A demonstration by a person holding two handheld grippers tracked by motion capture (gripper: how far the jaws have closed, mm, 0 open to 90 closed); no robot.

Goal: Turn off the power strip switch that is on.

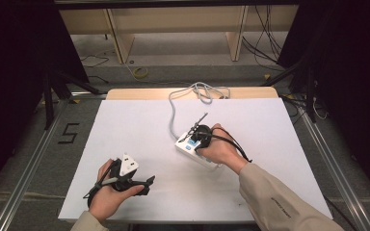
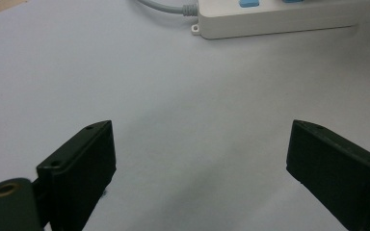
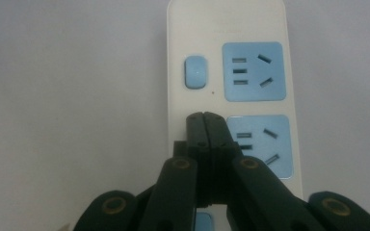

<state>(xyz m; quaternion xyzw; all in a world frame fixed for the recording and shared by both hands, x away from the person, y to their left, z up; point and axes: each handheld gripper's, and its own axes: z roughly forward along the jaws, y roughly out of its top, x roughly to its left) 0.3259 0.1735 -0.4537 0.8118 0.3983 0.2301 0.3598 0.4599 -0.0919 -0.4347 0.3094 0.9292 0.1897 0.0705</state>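
— What's closest to the lens on your side?

— My right gripper (image 3: 204,115). In the right gripper view its two black jaws are pressed flat together with nothing between them, tips down on the white power strip (image 3: 226,29). They sit just beside the lower blue socket (image 3: 265,144), right where a switch would be in line with the blue button (image 3: 196,72) next to the upper socket (image 3: 254,71).

— Touching the strip?

— The tips look to be against its top face, but I cannot tell how hard they press.

— And where is the strip on the table?

— From the high view the power strip (image 1: 185,144) lies a little right of the middle of the white table (image 1: 125,125), angled, with my right hand (image 1: 221,149) over it. Its grey cable (image 1: 173,113) runs toward the far edge and ends in a loose coil there.

— Your left side?

— The left gripper (image 1: 147,185) is in my left hand (image 1: 108,195) near the front left edge, well apart from the strip. In the left gripper view its jaws stand wide, holding nothing, bare table between them, and the strip's end and cable show at the top.
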